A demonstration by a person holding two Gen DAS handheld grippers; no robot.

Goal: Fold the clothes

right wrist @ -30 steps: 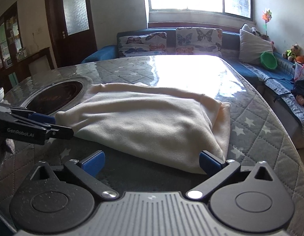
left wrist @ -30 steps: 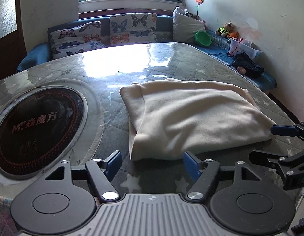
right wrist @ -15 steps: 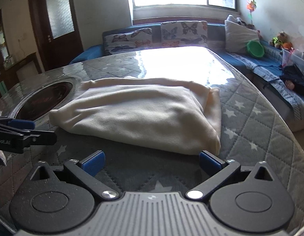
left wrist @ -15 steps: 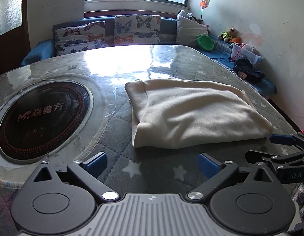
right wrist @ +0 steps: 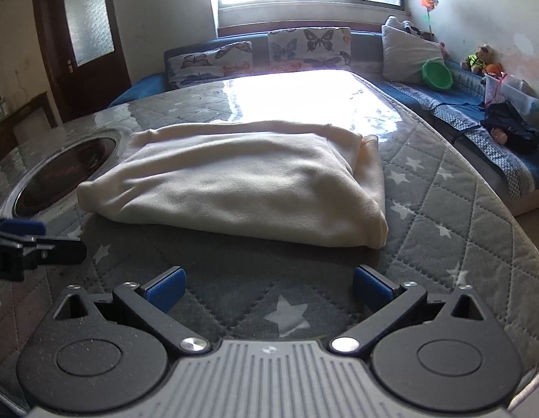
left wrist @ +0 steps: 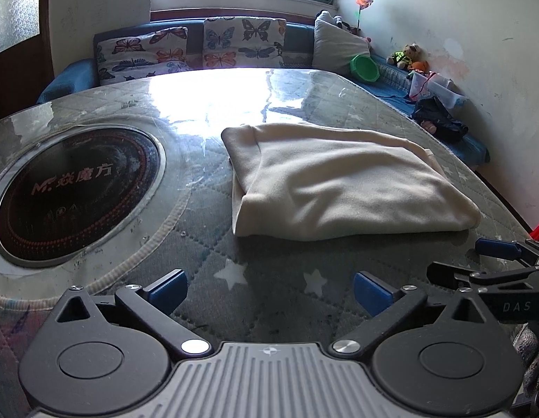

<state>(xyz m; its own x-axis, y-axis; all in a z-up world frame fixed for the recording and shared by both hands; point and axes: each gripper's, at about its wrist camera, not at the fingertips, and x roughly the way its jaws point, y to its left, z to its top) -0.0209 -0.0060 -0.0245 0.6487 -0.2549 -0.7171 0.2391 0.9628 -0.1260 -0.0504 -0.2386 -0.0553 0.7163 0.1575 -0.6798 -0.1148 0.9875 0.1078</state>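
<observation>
Two grippers hover low over the near edge of the table (right wrist: 478,216), both empty: the left gripper (left wrist: 269,289) has its blue-padded jaws spread wide, and the right gripper (right wrist: 267,287) is spread just as wide. Ahead of both, clear of their fingertips, the cream garment (left wrist: 339,184) lies folded into a thick rectangle on the star-quilted cover under a glossy sheet. To its left sits a round black cooktop (left wrist: 77,195), and behind the table runs a sofa with butterfly cushions (left wrist: 241,43).
</observation>
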